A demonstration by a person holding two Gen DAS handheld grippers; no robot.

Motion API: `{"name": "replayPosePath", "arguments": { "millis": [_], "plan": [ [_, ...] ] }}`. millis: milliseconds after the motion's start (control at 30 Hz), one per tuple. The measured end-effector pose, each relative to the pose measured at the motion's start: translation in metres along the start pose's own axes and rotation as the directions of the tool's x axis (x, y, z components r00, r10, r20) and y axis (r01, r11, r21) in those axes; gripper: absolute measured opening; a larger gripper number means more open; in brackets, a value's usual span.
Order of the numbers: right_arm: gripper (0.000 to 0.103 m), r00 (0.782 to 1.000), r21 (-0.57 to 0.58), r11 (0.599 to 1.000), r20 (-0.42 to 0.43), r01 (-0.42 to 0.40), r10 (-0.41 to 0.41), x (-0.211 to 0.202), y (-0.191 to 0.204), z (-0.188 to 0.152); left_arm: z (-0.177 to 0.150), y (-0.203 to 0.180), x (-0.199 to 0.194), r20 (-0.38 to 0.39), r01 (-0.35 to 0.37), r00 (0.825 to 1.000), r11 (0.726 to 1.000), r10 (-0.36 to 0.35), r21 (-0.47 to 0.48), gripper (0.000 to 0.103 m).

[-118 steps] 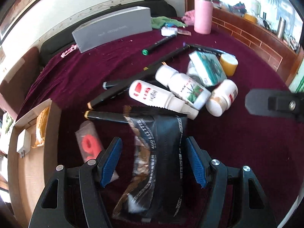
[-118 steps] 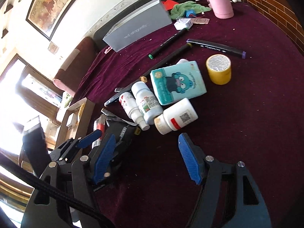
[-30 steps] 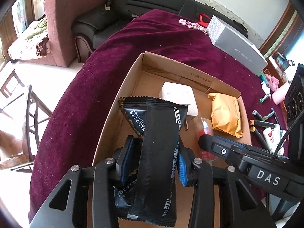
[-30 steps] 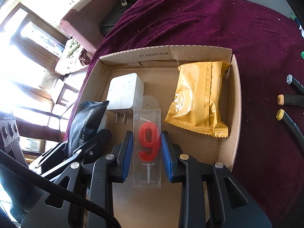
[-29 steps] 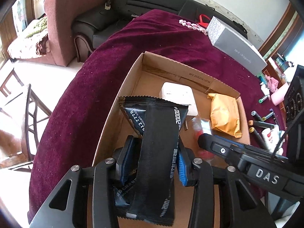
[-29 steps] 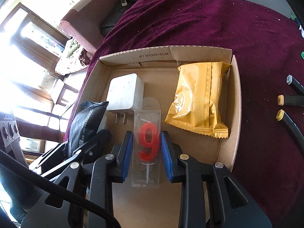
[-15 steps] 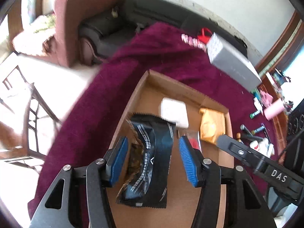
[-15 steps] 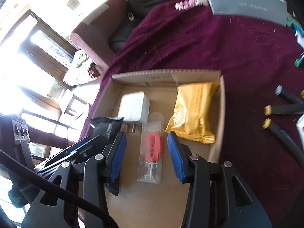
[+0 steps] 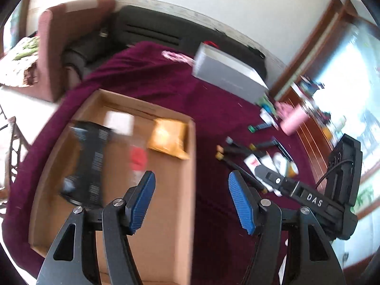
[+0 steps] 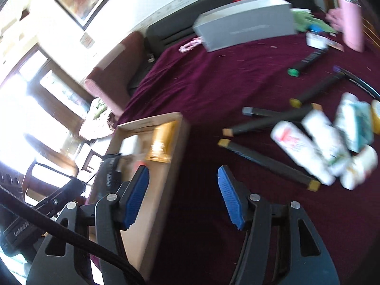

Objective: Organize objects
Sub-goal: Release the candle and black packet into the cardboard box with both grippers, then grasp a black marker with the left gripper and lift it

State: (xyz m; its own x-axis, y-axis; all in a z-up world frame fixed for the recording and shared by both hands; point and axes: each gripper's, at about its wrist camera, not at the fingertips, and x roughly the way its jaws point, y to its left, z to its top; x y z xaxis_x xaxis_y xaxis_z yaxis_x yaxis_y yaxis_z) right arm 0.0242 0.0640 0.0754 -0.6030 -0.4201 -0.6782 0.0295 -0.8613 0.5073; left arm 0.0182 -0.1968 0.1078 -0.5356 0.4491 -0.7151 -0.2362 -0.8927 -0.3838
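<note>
Your left gripper (image 9: 191,201) has its jaws opening with nothing between the blue pads; it points steeply down, hanging above the right wall of the cardboard box (image 9: 192,166), which runs up between the two fingers. Your right gripper (image 10: 182,196) is the same: jaws opening, empty, angled down, its left finger over the box (image 10: 175,156) and its right finger over the maroon tablecloth (image 10: 213,83). From the left wrist view the right gripper's black body (image 9: 308,199) crosses at 3 o'clock.

The box lies at 9 o'clock from the left gripper and holds four things. From left to right: one black snack packet (image 9: 89,159) along the left wall, one white power adapter (image 9: 120,123) at the far end, one clear pack with a red shape (image 9: 139,161) in the middle, too blurred to read, and one golden-yellow packet (image 9: 169,137) in the far right corner.

In the right wrist view, the unsorted things lie on the cloth from 1 to 3 o'clock: five black markers (image 10: 268,161) that you can count, the far ones smeared, then three white bottles (image 10: 299,147), one teal-and-white pack (image 10: 358,123), and one yellow tub (image 10: 376,116) cut off by the frame edge. At 12 o'clock stands one grey carton (image 10: 247,21), with one pink bottle (image 10: 351,23) to its right.
</note>
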Motion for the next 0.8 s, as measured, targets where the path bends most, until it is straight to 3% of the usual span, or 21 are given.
{"name": "replayPosePath", "arguments": {
  "millis": [267,467,567,633,767,800],
  "plan": [
    [0.062,0.992,0.110,0.992,0.101,0.062,-0.073,-0.067,-0.085,-0.009,-0.020,-0.052,0.031,-0.093,0.035,0.995,0.999,-0.032,0.033,0.058],
    [0.063,0.962,0.108,0.978,0.191,0.178,-0.196,-0.079,-0.123,-0.001,-0.019,-0.084,0.077,-0.133,-0.075,0.988,0.996,0.079,0.038,0.058],
    [0.063,0.949,0.084,0.974,0.225,0.208,-0.222,-0.078,-0.133,0.000,-0.012,-0.096,0.114,-0.152,-0.201,0.967,0.978,0.206,0.048,0.058],
    [0.063,0.950,0.086,0.978,0.235,0.191,-0.206,-0.076,-0.141,-0.001,-0.009,-0.102,0.140,-0.165,-0.297,0.938,0.953,0.304,0.064,0.058],
    [0.063,0.955,0.116,0.985,0.252,0.130,-0.156,-0.078,-0.158,-0.004,-0.004,-0.108,0.168,-0.161,-0.383,0.910,0.924,0.381,0.022,0.059],
    [0.063,0.956,0.127,0.985,0.254,0.116,-0.145,-0.079,-0.161,-0.004,-0.002,-0.117,0.172,-0.121,-0.419,0.898,0.907,0.422,0.047,0.059]
  ]
}}
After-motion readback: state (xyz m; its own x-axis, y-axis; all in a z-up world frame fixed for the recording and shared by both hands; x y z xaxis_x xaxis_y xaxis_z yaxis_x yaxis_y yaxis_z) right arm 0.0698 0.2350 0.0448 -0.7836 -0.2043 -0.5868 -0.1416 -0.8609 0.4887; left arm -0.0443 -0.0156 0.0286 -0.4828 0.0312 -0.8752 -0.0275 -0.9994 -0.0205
